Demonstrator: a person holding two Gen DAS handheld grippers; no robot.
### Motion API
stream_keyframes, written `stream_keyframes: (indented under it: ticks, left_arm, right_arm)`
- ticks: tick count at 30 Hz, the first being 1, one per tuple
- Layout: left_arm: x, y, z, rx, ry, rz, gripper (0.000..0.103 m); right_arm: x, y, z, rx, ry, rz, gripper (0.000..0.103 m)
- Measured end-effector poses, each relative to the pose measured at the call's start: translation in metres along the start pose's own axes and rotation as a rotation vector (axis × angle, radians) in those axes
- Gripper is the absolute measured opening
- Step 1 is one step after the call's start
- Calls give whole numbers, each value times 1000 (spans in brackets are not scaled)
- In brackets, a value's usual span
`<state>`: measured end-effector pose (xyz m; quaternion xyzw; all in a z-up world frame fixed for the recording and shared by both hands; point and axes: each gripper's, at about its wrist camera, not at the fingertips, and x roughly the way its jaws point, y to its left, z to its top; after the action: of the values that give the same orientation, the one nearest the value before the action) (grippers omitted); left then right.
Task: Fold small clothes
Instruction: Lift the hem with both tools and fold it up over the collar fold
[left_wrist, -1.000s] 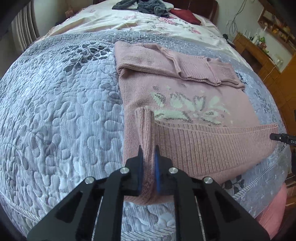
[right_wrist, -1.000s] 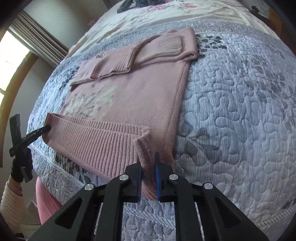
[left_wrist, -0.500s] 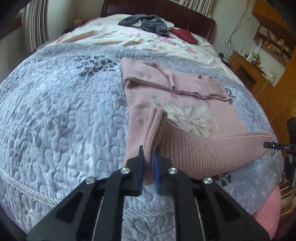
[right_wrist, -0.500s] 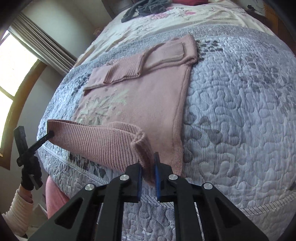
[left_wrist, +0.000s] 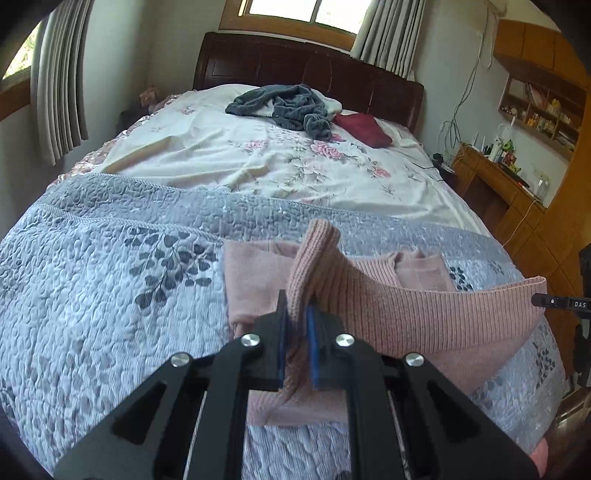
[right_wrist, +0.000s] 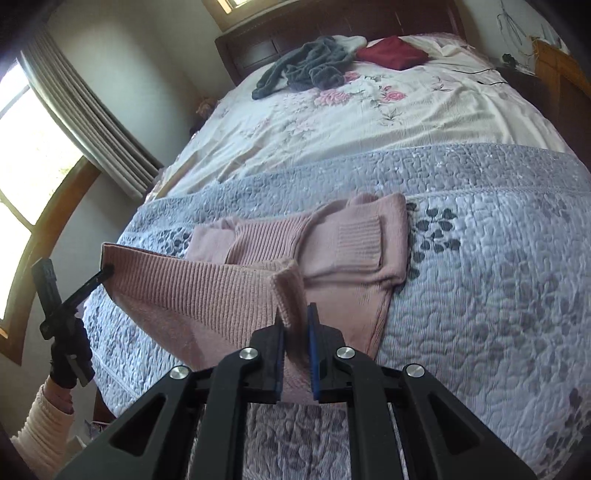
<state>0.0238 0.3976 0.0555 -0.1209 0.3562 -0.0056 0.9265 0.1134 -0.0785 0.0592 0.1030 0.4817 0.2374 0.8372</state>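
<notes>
Left tool (left_wrist: 295, 332) is clenched on one corner of the ribbed hem of the pink sweater (left_wrist: 424, 314), the knit bunched up between its blue-lined fingers (left_wrist: 281, 339). Right tool (right_wrist: 295, 343) grips the other hem corner the same way, fabric rising in a fold just past its tips. Between the two, the hem is lifted off the bed and stretched in a taut band, while the rest of the sweater lies on the grey quilted bedspread (left_wrist: 110, 295) at the near end of the bed, its sleeves folded across the far part of the body (right_wrist: 354, 240).

In the left wrist view the right tool's tip enters from the right edge, pinching the hem corner, and carries small white lettering — "G" and "DAS" can be read (left_wrist: 565, 302); anything beyond is cut off. In the right wrist view the left tool shows at the left edge, held by a black-gloved hand (right_wrist: 68, 358) with a cream ribbed sleeve (right_wrist: 40, 432) below it.

Farther up the bed lies a cream floral sheet (left_wrist: 258, 158) with a crumpled dark grey garment (left_wrist: 288, 107) and a folded dark red cloth (left_wrist: 364, 127) to its right, near the dark wooden headboard (left_wrist: 314, 74). Writing on the items on the wooden shelves at the far right (left_wrist: 539, 110) is too small to read.
</notes>
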Motion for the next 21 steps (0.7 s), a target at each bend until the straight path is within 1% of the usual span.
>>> stream_keyframes:
  ticks: [7, 11, 13, 16, 21]
  left_arm:
    - [70, 8, 53, -28, 0, 38, 8]
    - [119, 14, 67, -41, 39, 68, 8]
    - [144, 18, 69, -44, 66, 84, 8]
    - [177, 22, 63, -43, 110, 108, 8]
    - [214, 33, 51, -41, 159, 152, 8]
  right_arm:
    - [51, -25, 77, 62, 3, -41, 10]
    - [93, -38, 107, 85, 29, -77, 10]
    - [114, -43, 115, 87, 47, -91, 10]
    - [144, -52, 120, 87, 77, -116, 10]
    - [179, -69, 121, 102, 116, -153, 10]
